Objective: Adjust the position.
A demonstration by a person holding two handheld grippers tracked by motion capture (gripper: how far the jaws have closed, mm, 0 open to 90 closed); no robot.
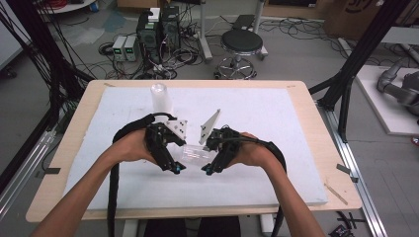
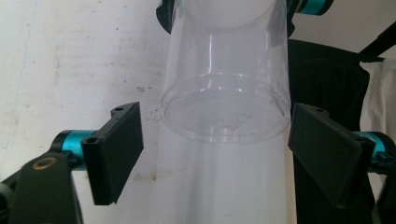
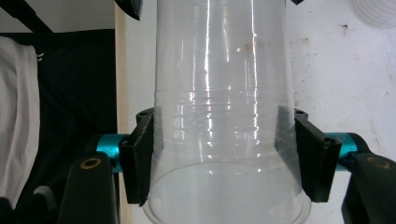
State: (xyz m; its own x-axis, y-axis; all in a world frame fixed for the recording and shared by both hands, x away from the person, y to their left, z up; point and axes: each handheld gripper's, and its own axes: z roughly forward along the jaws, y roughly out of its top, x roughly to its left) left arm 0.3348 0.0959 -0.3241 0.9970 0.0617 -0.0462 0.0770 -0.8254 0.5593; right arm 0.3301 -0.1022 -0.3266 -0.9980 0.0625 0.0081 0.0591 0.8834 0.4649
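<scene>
Right hand-held gripper (image 3: 223,158) clamps the clear plastic cup (image 3: 224,102) near its rim above the white worktop (image 1: 276,118); left hand-held gripper (image 2: 217,154), pads open astride its base, could crush it if squeezed hard.

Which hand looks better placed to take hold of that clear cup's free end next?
The left. The right tool already clamps the clear cup near its rim, while the left tool has its pads either side of the cup's base, not yet touching.
</scene>
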